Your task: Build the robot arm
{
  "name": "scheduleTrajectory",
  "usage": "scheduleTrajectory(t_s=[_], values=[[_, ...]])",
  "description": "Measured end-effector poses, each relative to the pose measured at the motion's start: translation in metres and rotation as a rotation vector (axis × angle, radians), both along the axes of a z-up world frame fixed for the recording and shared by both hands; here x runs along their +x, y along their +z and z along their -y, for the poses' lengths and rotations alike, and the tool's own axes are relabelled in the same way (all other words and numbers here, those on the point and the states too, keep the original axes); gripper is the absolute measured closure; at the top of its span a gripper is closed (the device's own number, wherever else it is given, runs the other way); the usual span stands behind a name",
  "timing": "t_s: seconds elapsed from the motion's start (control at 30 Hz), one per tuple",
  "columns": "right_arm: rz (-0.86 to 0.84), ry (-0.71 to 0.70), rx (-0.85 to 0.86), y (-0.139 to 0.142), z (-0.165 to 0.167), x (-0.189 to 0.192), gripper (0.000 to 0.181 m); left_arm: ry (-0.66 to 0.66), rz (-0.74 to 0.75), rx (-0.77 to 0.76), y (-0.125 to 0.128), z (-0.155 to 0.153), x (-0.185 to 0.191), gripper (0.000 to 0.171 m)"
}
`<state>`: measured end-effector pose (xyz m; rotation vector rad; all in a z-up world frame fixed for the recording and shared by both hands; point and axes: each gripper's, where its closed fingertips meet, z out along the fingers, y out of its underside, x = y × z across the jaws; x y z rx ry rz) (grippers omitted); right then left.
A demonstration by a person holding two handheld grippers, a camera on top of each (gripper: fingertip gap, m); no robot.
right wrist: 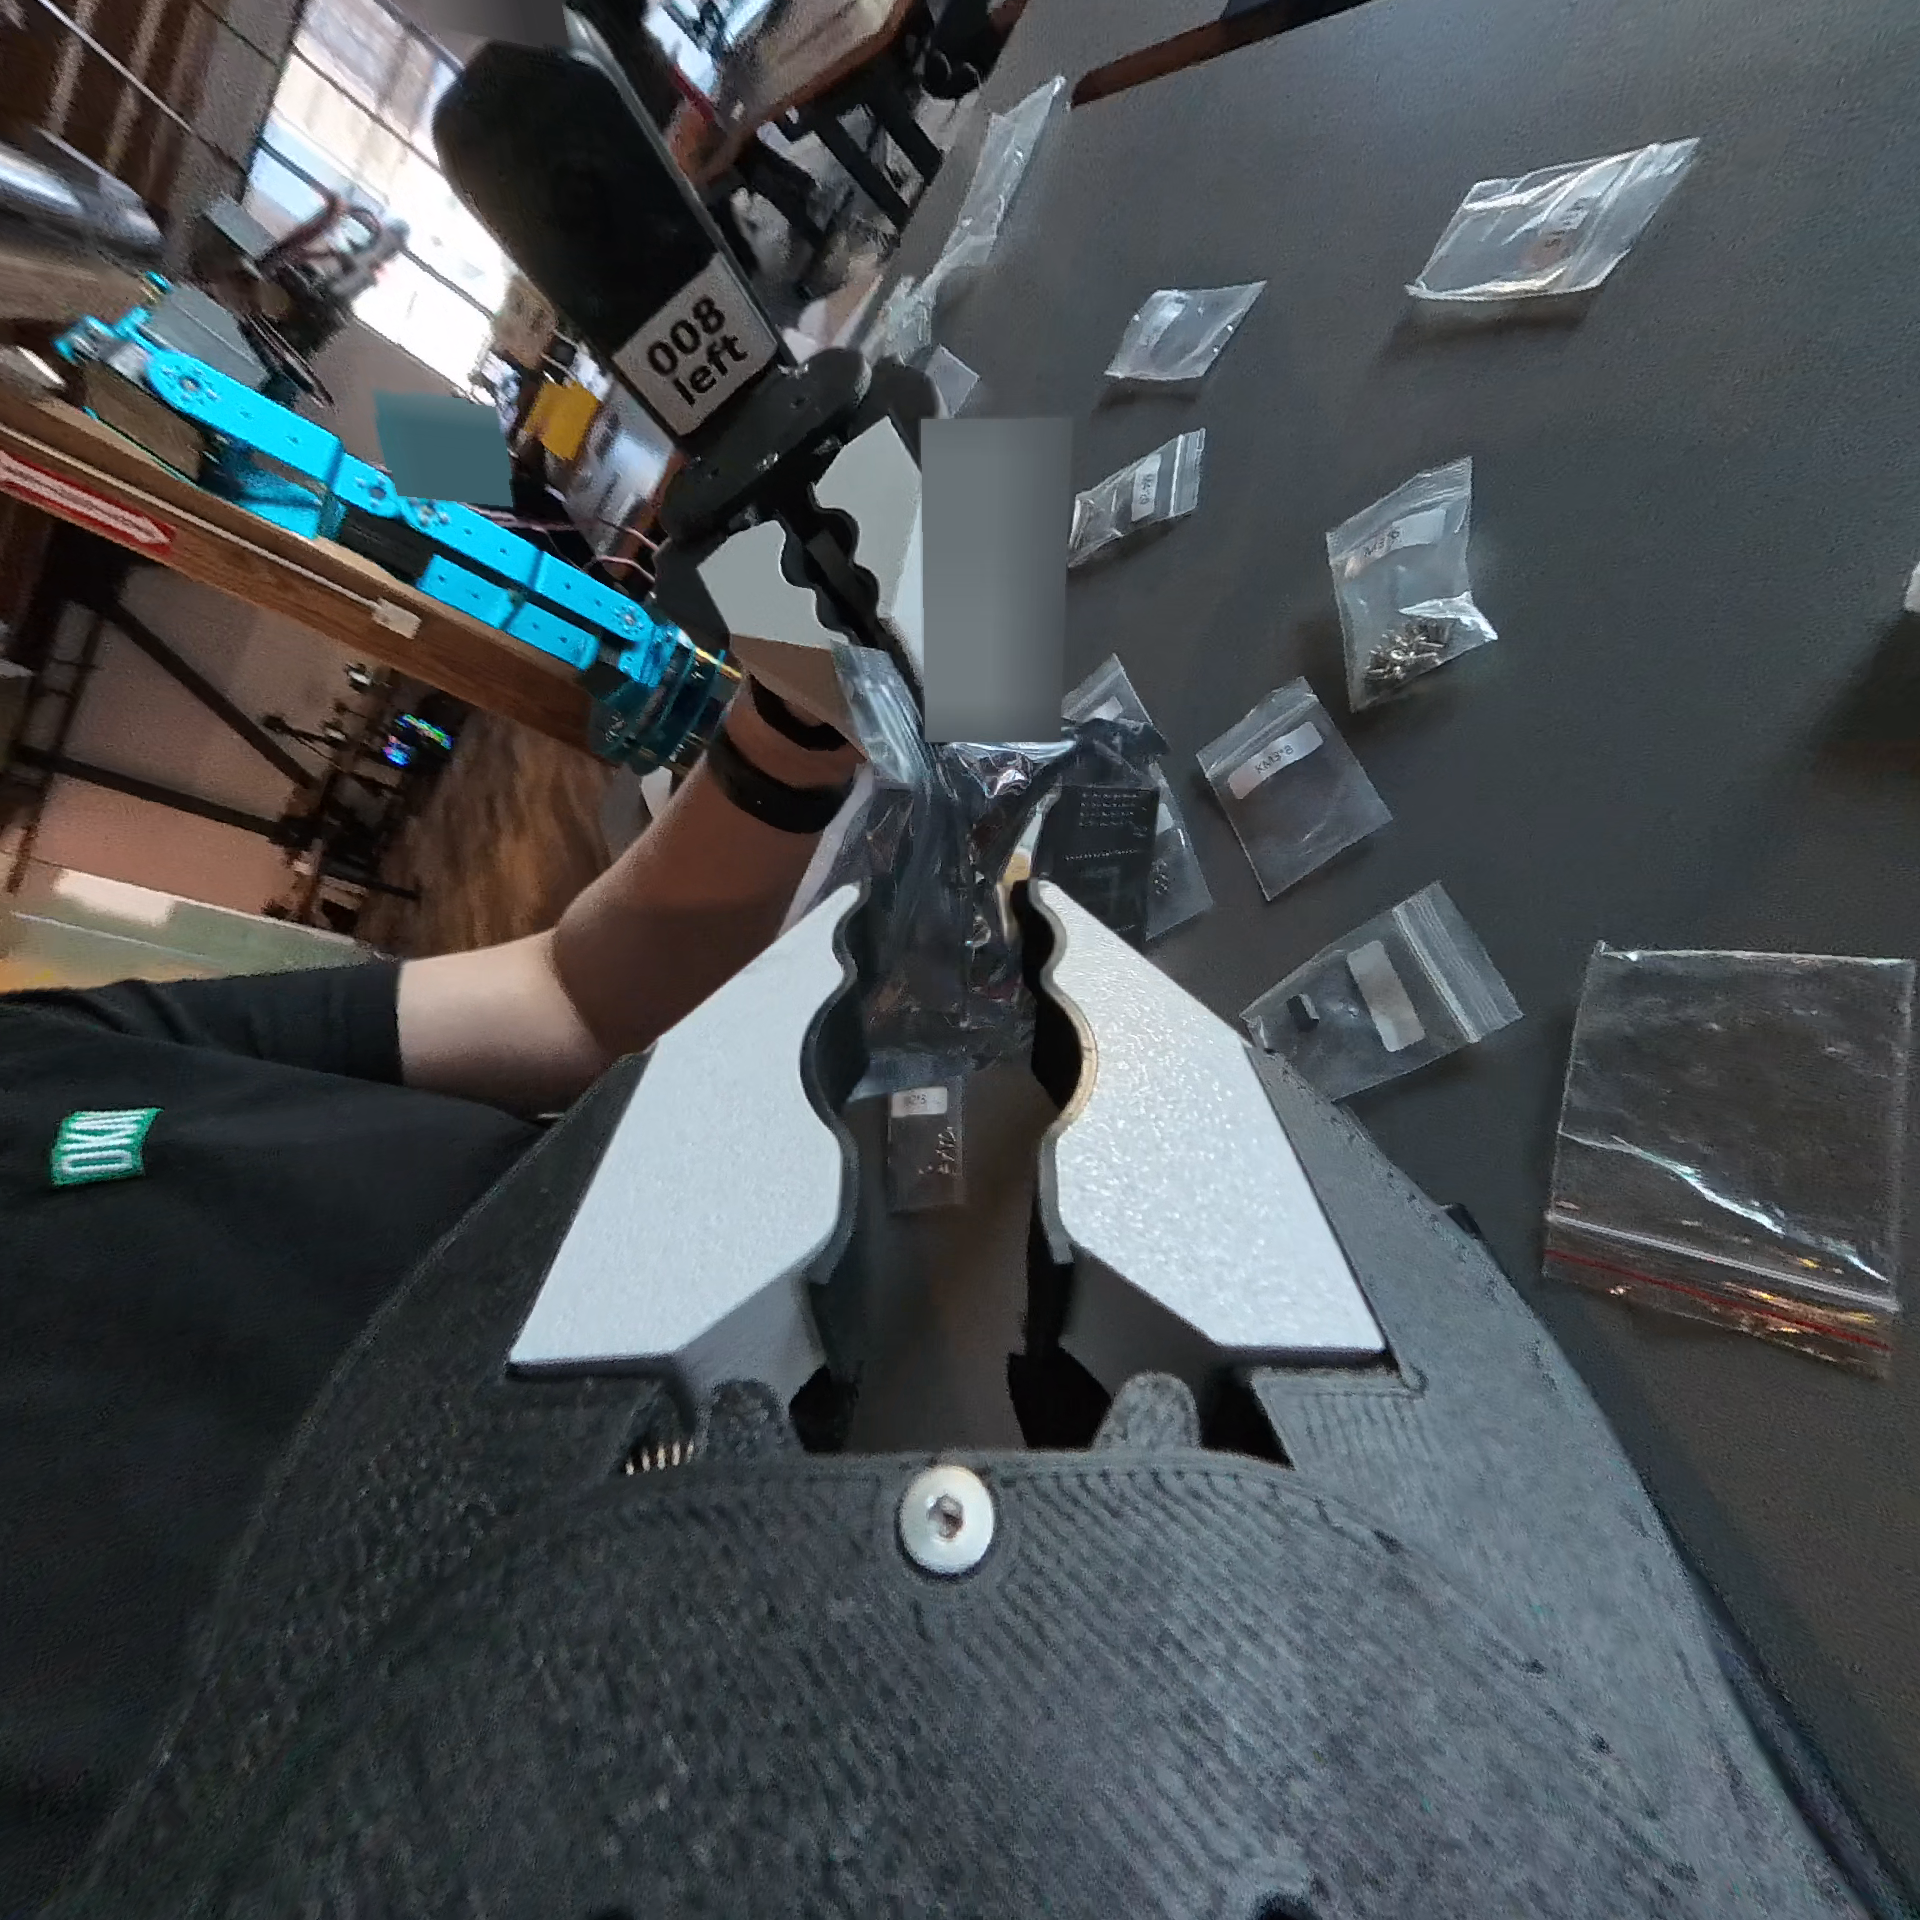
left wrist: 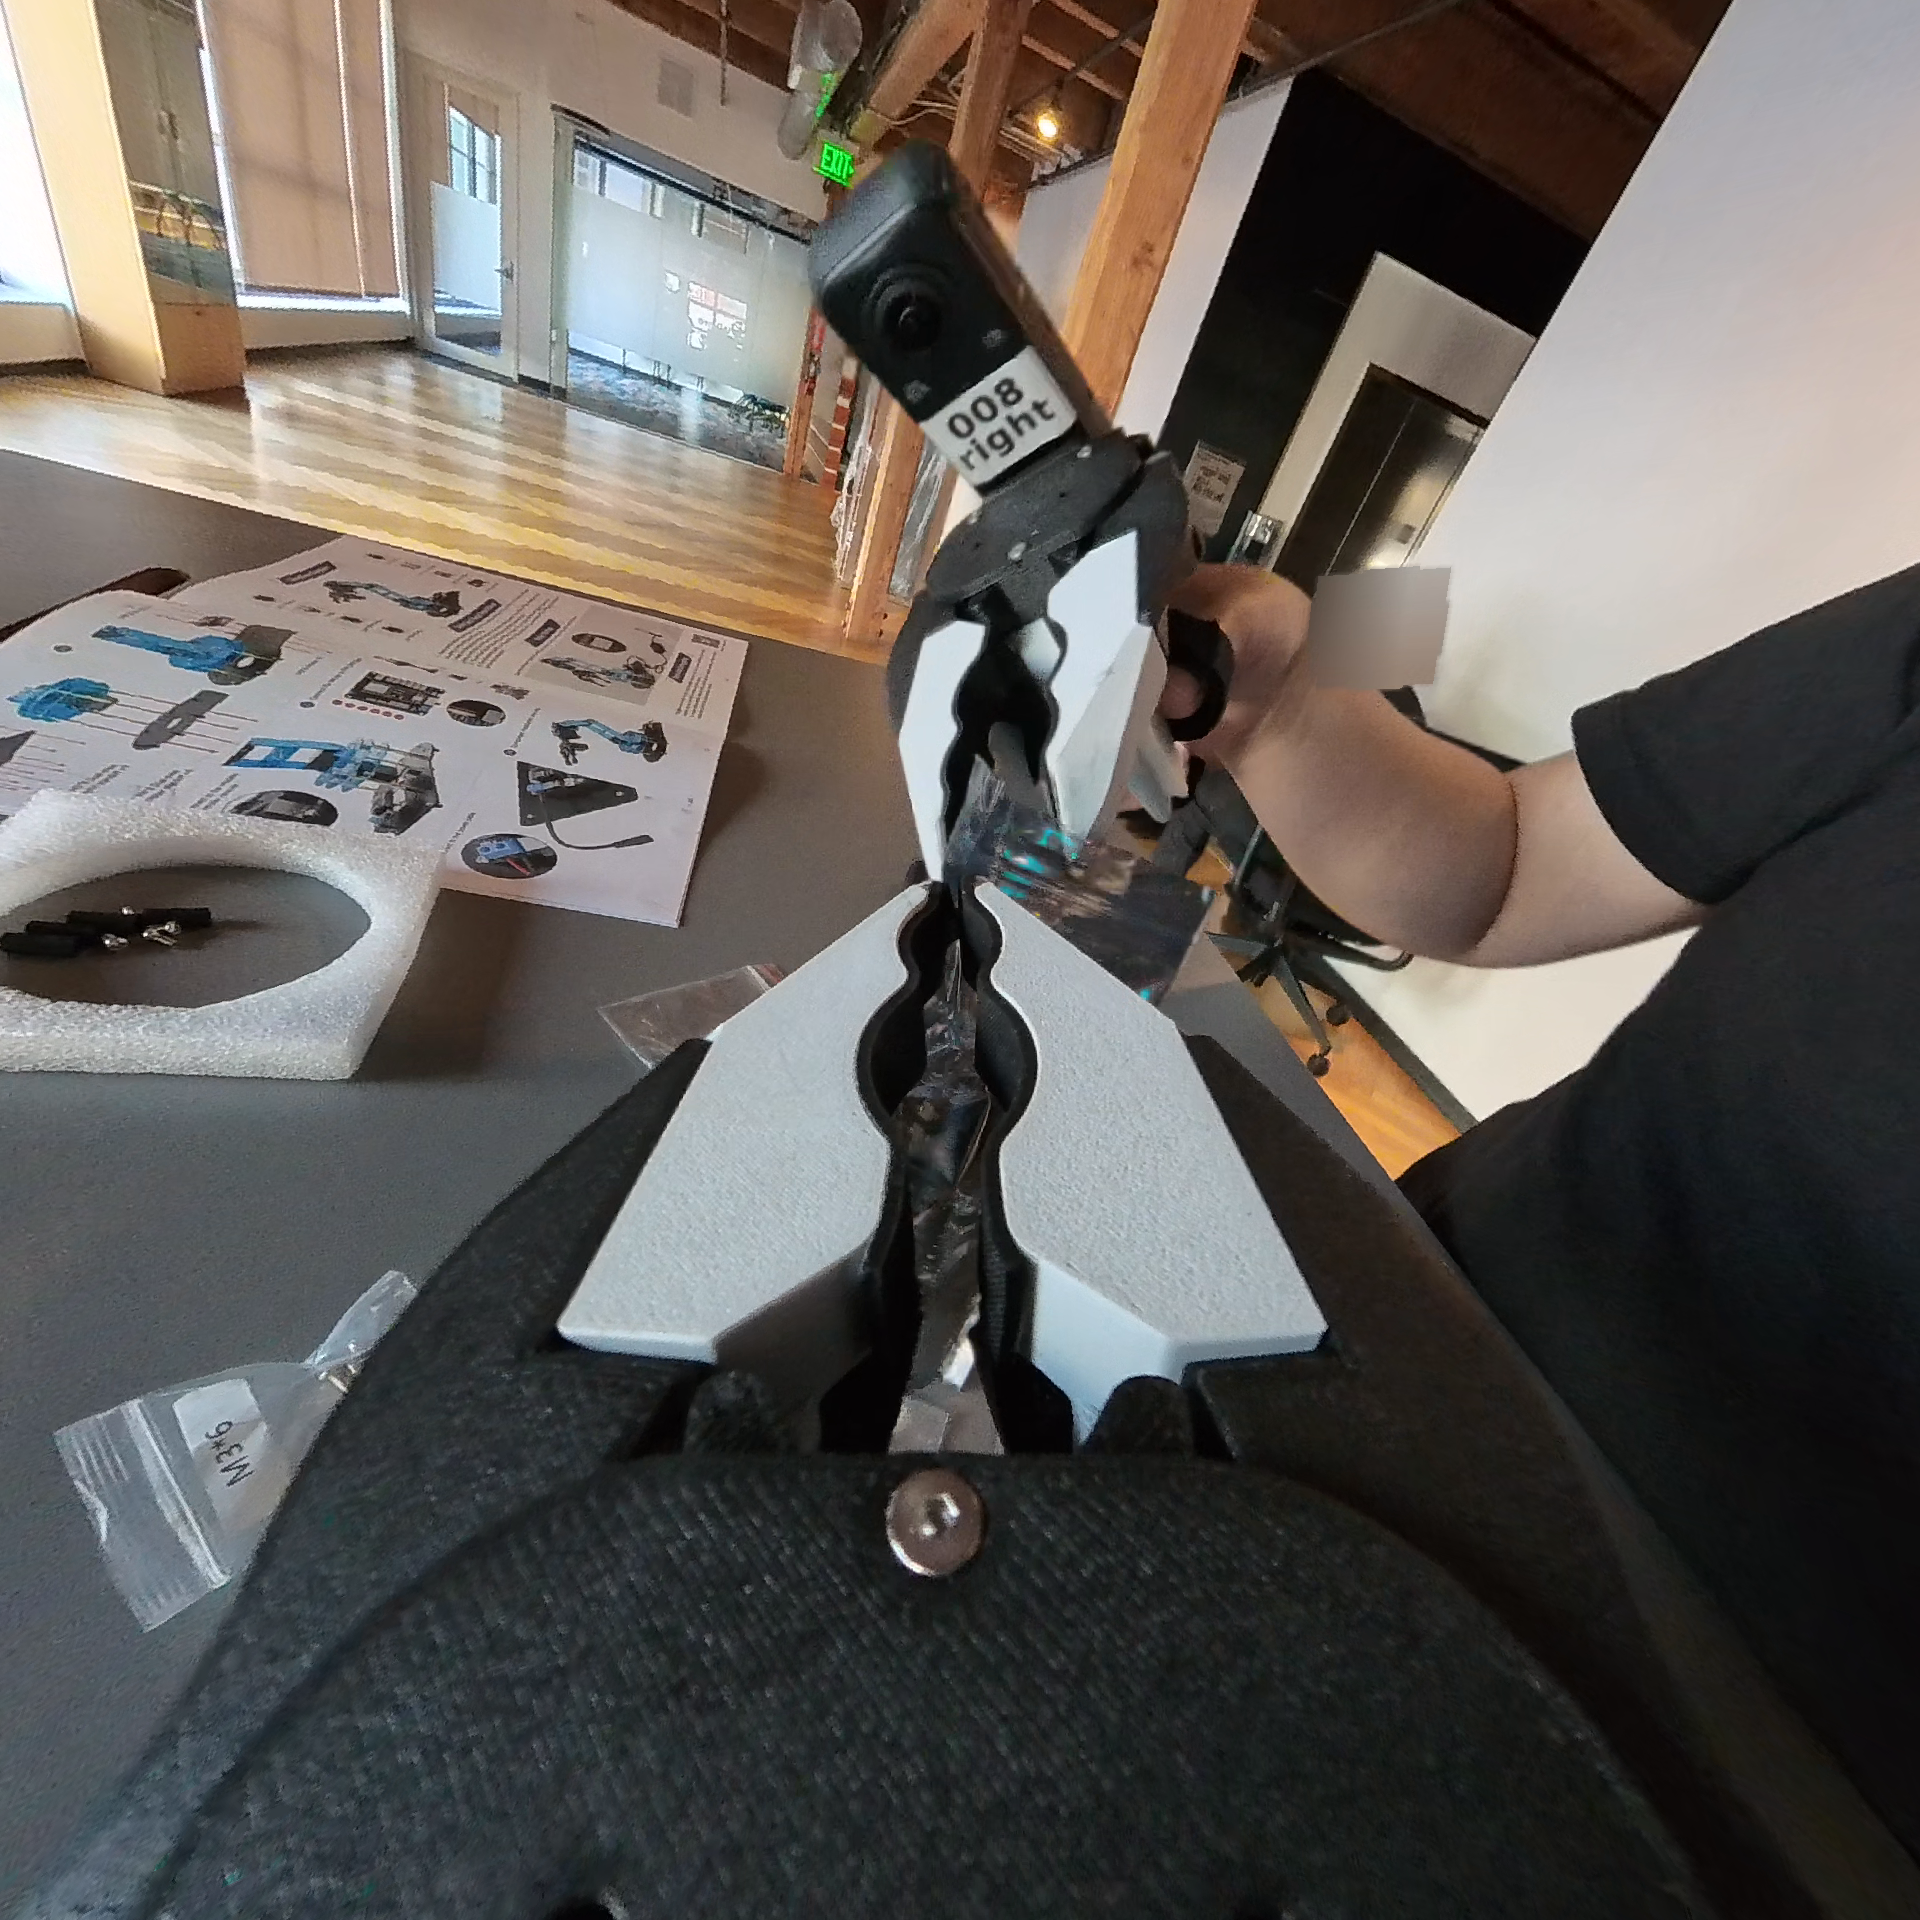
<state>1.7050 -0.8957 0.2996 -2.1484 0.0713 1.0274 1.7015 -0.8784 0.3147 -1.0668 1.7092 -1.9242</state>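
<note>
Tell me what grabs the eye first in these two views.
The two tools meeting mid-air over the dark table: the left tool is shut on a shiny plastic bag, and the right tool has the same bag between its part-open fingers. Next, the small zip bags of screws scattered on the table, the white foam ring holding black standoffs, and the blue robot arm on a wooden bench behind.

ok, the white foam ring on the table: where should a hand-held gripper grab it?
Probably the foam ring across its right wall as the left wrist view shows it, from above: one finger in the hole, one outside. It lies flat, and the black screws sit at the hole's left. The left hand-held gripper and right hand-held gripper are both shut on the shiny bag.
</note>
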Motion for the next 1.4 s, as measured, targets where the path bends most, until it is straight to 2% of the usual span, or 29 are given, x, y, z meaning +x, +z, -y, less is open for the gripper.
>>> scheduleTrajectory(t_s=[0.17, 0.27, 0.37, 0.47, 0.6, 0.8, 0.9, 0.97, 1.03, 1.13, 1.2, 1.27, 1.4], values=[[0.094, -0.020, -0.015, 0.006, -0.002, 0.006, 0.157, 0.041, -0.007, 0.014, -0.001, -0.003, 0.005, 0.171], [0.075, -0.018, -0.027, 0.010, -0.002, 0.001, 0.160, 0.062, -0.015, 0.034, -0.003, -0.004, 0.007, 0.171], [0.164, -0.027, -0.068, -0.002, -0.002, 0.006, 0.159, 0.075, -0.009, 0.043, -0.002, -0.004, 0.009, 0.171], [0.119, -0.015, -0.098, -0.006, -0.001, 0.002, 0.157, 0.075, -0.016, 0.030, -0.002, -0.003, 0.010, 0.171], [0.134, 0.000, -0.114, -0.014, -0.002, 0.002, 0.172, 0.046, -0.016, 0.014, -0.001, 0.001, 0.009, 0.171], [0.227, 0.022, -0.128, -0.022, -0.006, 0.004, 0.175, 0.009, -0.029, -0.024, -0.001, 0.002, 0.006, 0.170], [0.209, -0.003, -0.078, -0.011, -0.014, 0.005, 0.177, 0.132, 0.012, -0.058, 0.008, -0.019, 0.012, 0.166], [0.225, -0.049, -0.058, -0.007, -0.017, 0.012, 0.177, 0.254, 0.068, -0.132, 0.029, -0.041, 0.010, 0.141], [0.215, -0.077, -0.034, -0.003, -0.019, 0.014, 0.178, 0.347, -0.006, -0.167, 0.035, -0.056, 0.004, 0.146], [0.229, -0.117, -0.003, 0.001, -0.022, 0.012, 0.178, 0.362, -0.225, -0.242, 0.024, -0.041, -0.010, 0.153], [0.272, -0.109, 0.015, -0.001, -0.026, 0.001, 0.177, 0.379, -0.291, -0.357, 0.019, -0.025, -0.013, 0.142], [0.309, -0.100, 0.025, -0.004, -0.032, -0.014, 0.177, 0.446, -0.334, -0.429, 0.008, -0.019, -0.011, 0.119], [0.454, -0.089, 0.044, -0.011, -0.043, -0.032, 0.178, 0.592, -0.381, -0.426, -0.013, -0.030, -0.017, 0.116]])
